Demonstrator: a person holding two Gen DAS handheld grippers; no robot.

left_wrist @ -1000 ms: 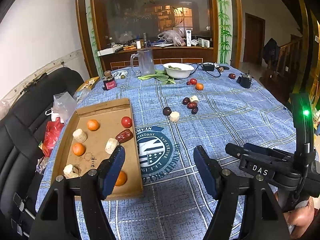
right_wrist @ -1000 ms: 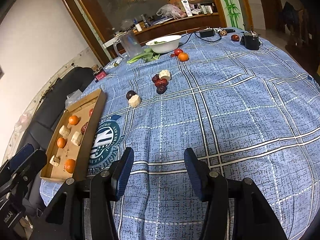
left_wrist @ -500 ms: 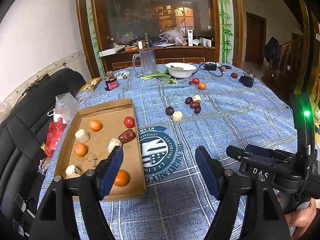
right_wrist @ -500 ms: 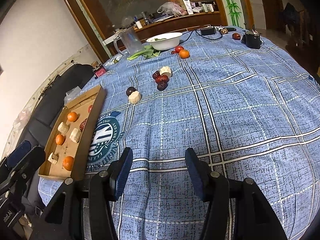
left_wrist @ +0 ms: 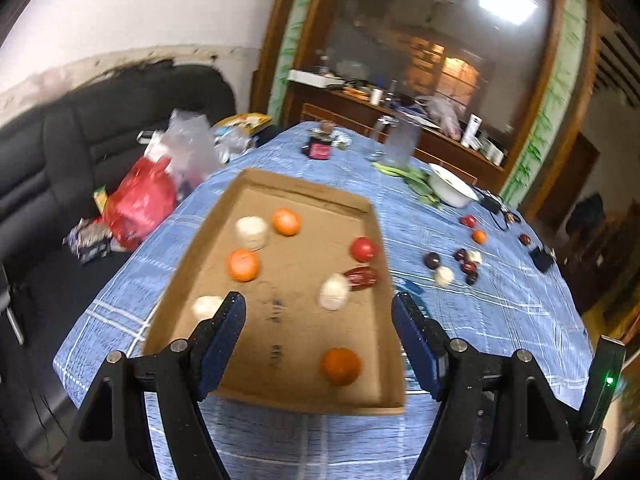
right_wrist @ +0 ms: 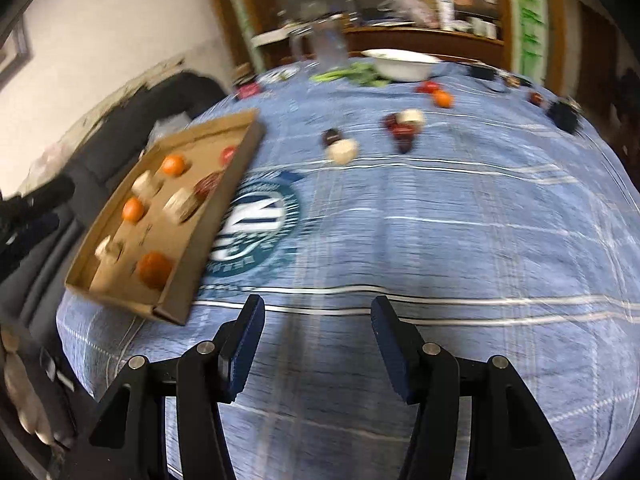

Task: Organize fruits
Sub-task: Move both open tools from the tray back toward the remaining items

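Note:
A shallow cardboard tray [left_wrist: 304,192] lies at the table's left side and holds oranges [left_wrist: 341,366], a tomato [left_wrist: 364,249], a red date [left_wrist: 362,277] and pale chunks [left_wrist: 333,297]. My left gripper [left_wrist: 318,338] is open and empty, hovering over the tray's near end. More loose fruit lies mid-table: dark plums [left_wrist: 432,260], a pale chunk [right_wrist: 342,151], a tomato [right_wrist: 427,87] and an orange [right_wrist: 442,99]. My right gripper [right_wrist: 316,346] is open and empty above the blue cloth, right of the tray [right_wrist: 224,196]. Both views are motion-blurred.
A white bowl [right_wrist: 400,65], greens [right_wrist: 352,75] and a clear jug [left_wrist: 398,142] stand at the far edge. A black device [right_wrist: 563,115] sits far right. A black sofa [left_wrist: 60,152] with a red bag [left_wrist: 140,200] is left of the table.
My left gripper has swung left and now looks down over the tray. My right gripper has turned left too, bringing the tray closer in its view. Both stay open.

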